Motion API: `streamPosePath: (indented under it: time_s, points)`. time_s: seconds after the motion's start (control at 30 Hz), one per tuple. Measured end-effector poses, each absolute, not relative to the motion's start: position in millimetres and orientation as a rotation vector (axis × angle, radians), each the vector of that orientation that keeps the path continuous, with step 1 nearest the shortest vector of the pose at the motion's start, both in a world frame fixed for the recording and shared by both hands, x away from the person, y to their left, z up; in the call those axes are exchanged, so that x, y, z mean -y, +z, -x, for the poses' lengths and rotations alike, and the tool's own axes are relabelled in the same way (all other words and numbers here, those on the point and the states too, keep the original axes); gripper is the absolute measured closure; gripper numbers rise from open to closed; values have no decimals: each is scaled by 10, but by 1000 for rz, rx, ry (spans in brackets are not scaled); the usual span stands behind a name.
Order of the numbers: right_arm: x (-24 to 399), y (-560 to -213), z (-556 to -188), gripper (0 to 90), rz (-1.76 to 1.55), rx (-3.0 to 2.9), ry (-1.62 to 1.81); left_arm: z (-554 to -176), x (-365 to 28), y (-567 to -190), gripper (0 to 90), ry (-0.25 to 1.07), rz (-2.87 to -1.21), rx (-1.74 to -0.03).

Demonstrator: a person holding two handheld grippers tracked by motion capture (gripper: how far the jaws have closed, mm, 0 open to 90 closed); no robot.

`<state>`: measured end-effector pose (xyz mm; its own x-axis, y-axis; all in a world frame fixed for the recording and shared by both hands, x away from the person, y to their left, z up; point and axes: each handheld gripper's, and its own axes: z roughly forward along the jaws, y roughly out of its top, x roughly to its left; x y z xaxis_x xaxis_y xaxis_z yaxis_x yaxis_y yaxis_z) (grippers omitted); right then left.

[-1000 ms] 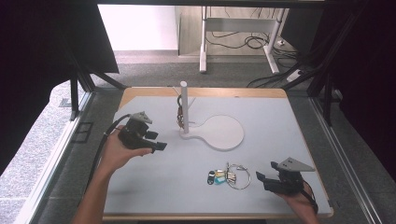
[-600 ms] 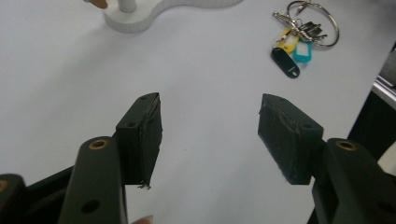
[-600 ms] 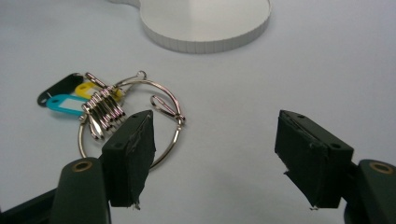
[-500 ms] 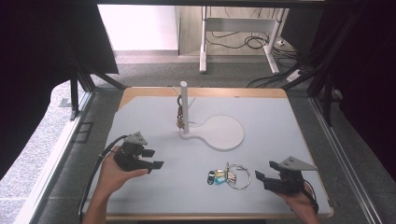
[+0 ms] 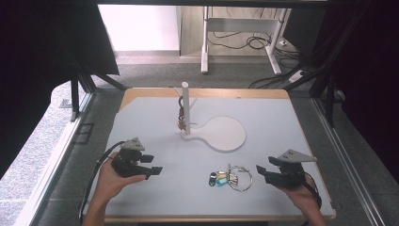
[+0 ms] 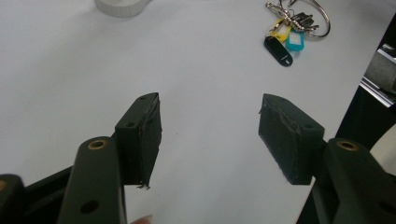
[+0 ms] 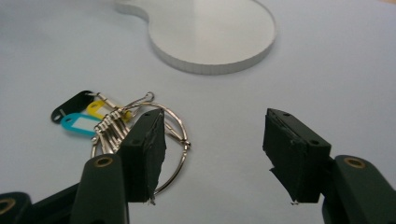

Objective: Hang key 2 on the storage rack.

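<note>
Your left gripper has come down and back toward you from beside the post stand, where a bunch already hangs on the post; its fingers stand wide apart and hold nothing. Your right gripper has its fingers just closing in, yet nothing sits between them. The key ring lies flat on the surface between your grippers, just left of the right fingers, so I judge pickup comes next. Its keys tangle under the coloured tags, hard to separate, and one finger covers part of the ring.
</note>
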<state>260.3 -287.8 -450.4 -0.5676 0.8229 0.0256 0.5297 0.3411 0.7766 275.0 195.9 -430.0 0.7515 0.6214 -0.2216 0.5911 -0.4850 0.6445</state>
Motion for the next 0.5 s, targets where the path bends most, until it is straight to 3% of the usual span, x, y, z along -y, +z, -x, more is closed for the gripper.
streamPosePath:
  time_s: [0.27,0.5]
  points:
    - [2748,-4259,-2886,475,-1127,-2445,903,-2703,-2055,-4283,388,52,-2186,-903]
    - [2552,-4250,-3178,530,-1046,-2637,736,-2695,-2031,-4313,387,40,-2207,-902]
